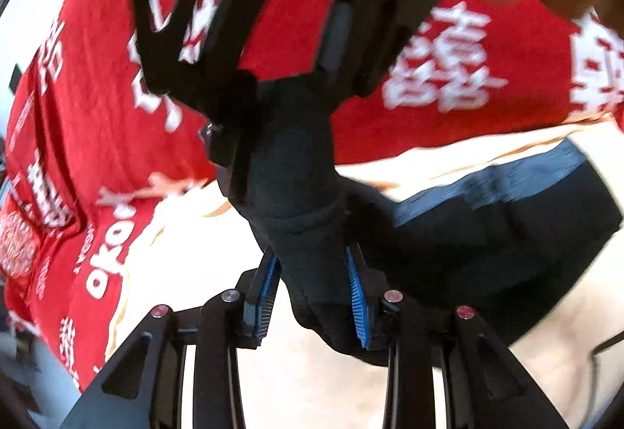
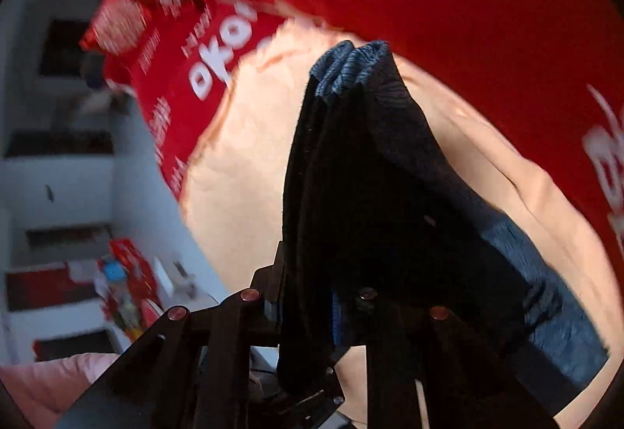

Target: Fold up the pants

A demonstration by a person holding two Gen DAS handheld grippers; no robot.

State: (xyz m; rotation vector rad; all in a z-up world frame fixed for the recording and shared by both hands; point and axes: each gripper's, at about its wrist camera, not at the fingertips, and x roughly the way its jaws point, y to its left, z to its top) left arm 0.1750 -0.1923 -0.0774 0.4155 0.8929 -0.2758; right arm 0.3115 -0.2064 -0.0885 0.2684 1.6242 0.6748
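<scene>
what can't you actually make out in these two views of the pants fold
- Left wrist view: the right gripper is motion-blurred, its fingertips lost against the black pants.
- Right wrist view: draped pants cover the pads.
- Both views: red cloth lettering is smeared; the pants' full shape is cut off.

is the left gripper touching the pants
Touching. The left wrist view shows the left gripper with both blue pads pressed against a bunched fold of the dark pants.
</scene>
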